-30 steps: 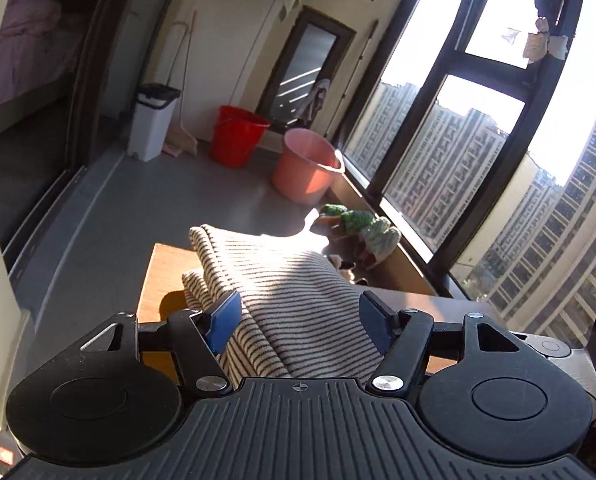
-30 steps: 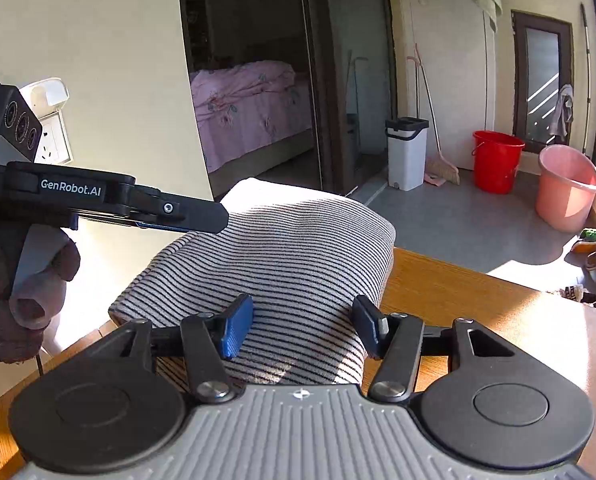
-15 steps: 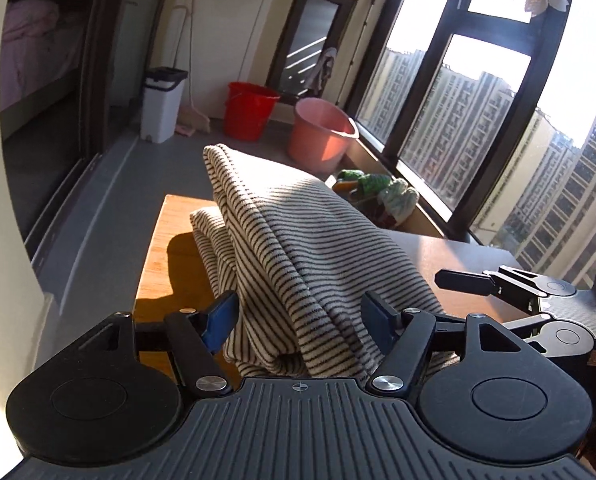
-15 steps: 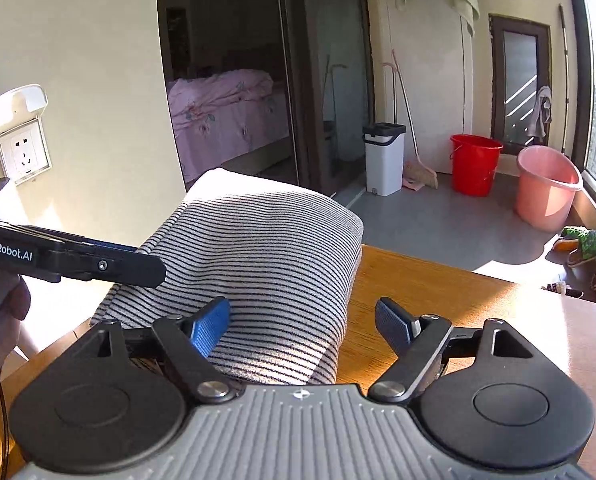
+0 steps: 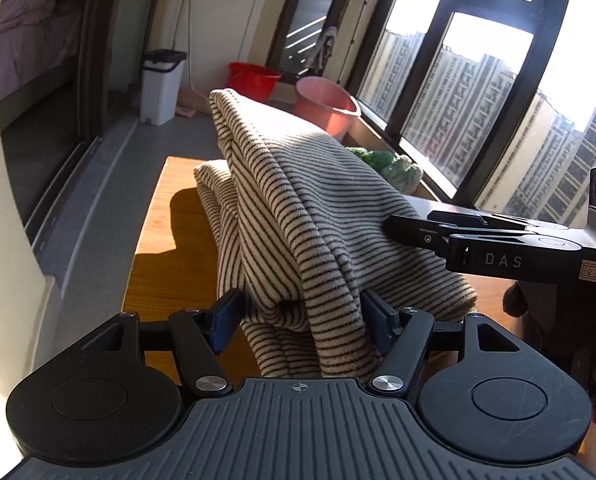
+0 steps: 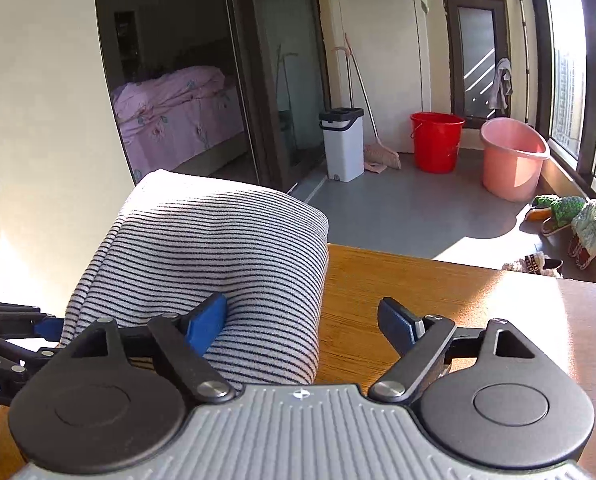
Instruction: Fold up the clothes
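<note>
fold mostly done, we see striped cloth bundled on worktop | left hand-held gripper straddles its edge, grip unclear | right hand-held gripper wide apart, empty | left: flatten

Left gripper: blue pads, apart on either side of striped garment one second ago, now press garment's near fold. Garment bundle raised; far edge now overlaps pink tub in left wrist view. Right gripper: jaws spread wider than one second ago; right finger now over bare wooden table, clear of garment; left pad on cloth. Right gripper's side now at garment's right flank in left wrist view.
</note>
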`<action>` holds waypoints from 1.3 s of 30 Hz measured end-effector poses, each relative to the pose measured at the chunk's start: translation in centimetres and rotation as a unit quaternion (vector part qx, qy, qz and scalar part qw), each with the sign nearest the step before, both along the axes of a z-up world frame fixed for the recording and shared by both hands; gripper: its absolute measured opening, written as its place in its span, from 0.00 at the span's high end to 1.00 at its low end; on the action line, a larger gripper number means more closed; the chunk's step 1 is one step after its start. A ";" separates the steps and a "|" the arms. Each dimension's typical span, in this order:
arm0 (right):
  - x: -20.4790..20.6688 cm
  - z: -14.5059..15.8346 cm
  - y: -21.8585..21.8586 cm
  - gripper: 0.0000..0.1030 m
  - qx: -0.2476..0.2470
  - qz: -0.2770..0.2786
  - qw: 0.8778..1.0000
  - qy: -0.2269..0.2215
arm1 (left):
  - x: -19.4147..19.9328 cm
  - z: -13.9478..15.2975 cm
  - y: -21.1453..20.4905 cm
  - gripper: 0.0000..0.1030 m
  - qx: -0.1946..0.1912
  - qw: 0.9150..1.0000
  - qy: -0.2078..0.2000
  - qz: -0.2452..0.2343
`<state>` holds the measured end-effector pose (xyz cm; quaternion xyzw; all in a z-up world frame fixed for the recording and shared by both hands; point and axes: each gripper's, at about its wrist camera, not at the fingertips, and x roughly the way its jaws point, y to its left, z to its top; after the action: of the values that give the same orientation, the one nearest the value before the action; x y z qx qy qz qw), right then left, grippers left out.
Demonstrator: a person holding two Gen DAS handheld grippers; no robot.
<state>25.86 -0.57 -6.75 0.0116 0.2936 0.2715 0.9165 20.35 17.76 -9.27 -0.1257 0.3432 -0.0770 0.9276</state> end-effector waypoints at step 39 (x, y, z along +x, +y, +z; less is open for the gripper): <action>-14.9 -2.3 -5.5 0.00 -0.096 -0.047 0.994 0.037 | -11.1 0.2 -8.0 0.00 -0.012 0.977 -0.019 0.212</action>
<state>10.96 -6.05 -9.08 -0.0531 0.3513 0.1982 0.9135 9.25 9.76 -9.11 -0.2049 0.2899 0.1154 0.9277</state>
